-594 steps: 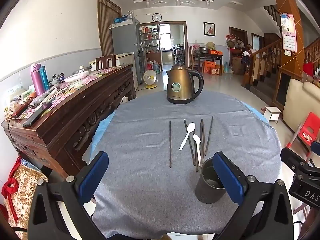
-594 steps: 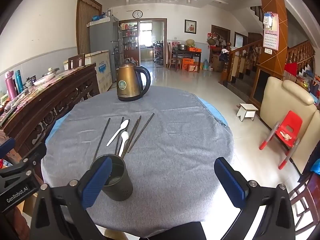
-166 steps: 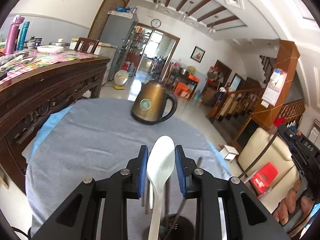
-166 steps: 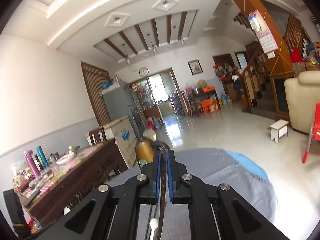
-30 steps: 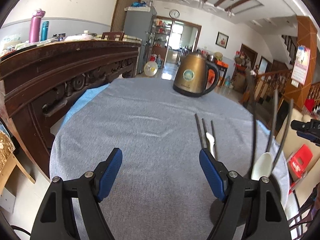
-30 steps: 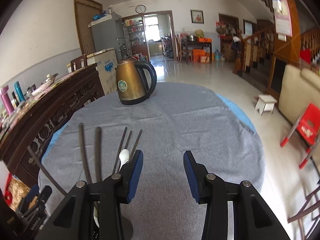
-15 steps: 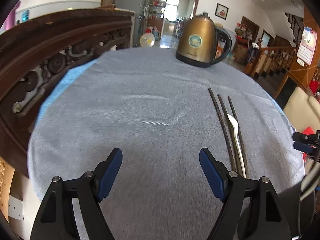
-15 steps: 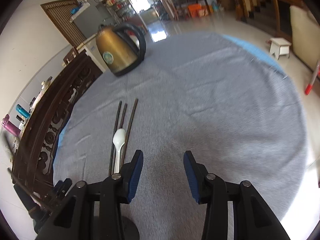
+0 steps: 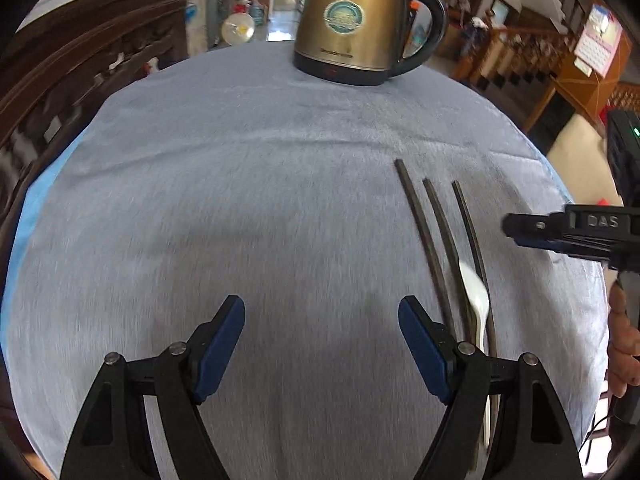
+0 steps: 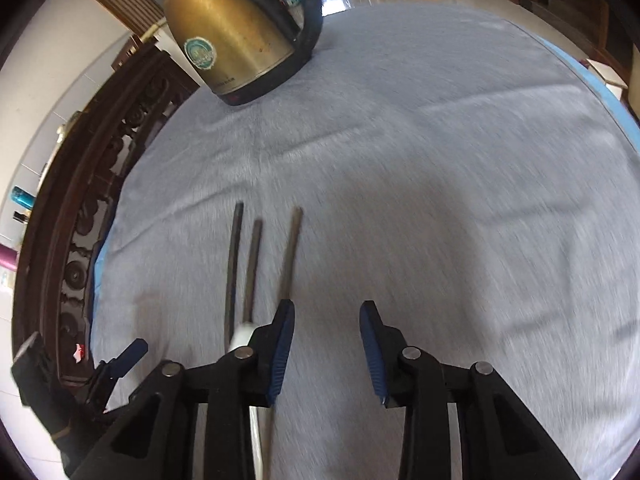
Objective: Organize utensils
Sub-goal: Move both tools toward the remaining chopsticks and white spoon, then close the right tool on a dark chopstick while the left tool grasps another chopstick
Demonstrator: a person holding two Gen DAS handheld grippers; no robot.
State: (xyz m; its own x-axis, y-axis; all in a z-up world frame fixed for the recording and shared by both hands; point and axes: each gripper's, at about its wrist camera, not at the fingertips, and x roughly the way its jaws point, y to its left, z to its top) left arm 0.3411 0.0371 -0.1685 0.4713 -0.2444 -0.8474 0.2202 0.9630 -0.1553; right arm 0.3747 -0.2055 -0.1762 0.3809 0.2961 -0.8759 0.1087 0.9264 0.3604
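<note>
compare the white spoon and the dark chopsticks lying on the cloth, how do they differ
The white spoon is pale with a broad bowl end; the chopsticks are dark, thin straight rods. There is one spoon but three chopsticks. The spoon lies between two chopsticks, its bowl starting well short of their far tips. Both lie flat on the grey cloth, pointing roughly toward the kettle.

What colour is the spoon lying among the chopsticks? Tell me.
White; the spoon shows best in the left wrist view.
</note>
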